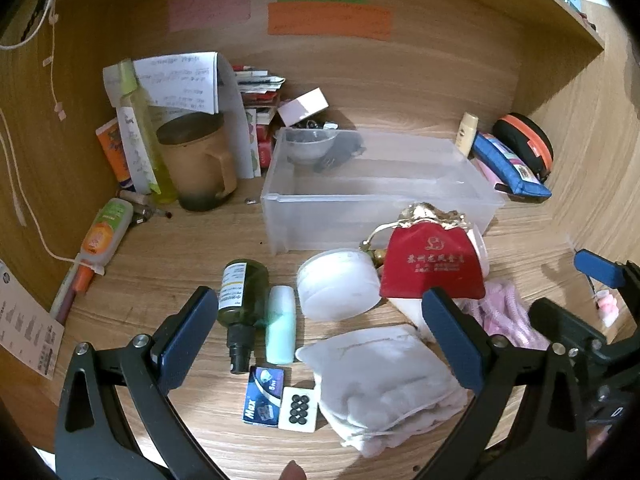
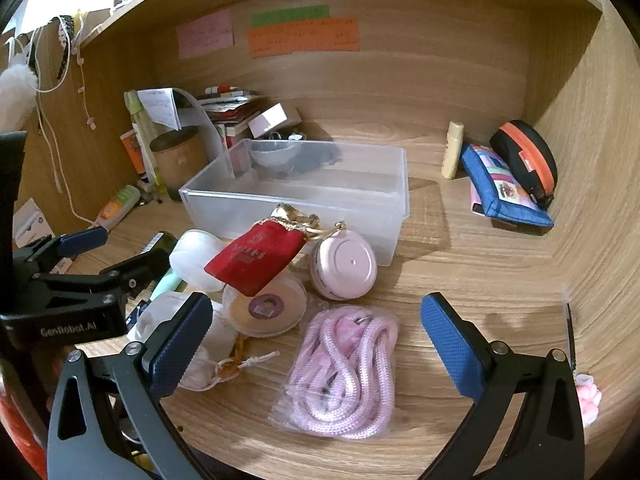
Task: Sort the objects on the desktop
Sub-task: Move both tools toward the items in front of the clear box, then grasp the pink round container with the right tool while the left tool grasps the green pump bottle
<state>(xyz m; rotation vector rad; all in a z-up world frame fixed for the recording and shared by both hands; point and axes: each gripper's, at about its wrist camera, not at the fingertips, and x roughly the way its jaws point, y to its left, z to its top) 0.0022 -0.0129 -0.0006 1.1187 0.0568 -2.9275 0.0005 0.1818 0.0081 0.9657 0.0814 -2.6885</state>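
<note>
worktop (image 2: 460, 272): one clear plastic bin (image 2: 304, 196) mid-surface; before it one red pouch (image 2: 256, 260) with gold characters, one pink round case (image 2: 346, 266), one bagged pink cord (image 2: 344, 372), one white cloth bag (image 1: 384, 380), one green bottle (image 1: 242, 296), one blue "max" box (image 1: 264, 396). left tongs (image 1: 320, 332) and right tongs (image 2: 316, 348): both wide open, empty.

Writing on the wall notes (image 1: 328, 20) is too blurred to read; red pouch (image 2: 256, 260) partly hides the tin (image 2: 264, 308) at centre frame.
</note>
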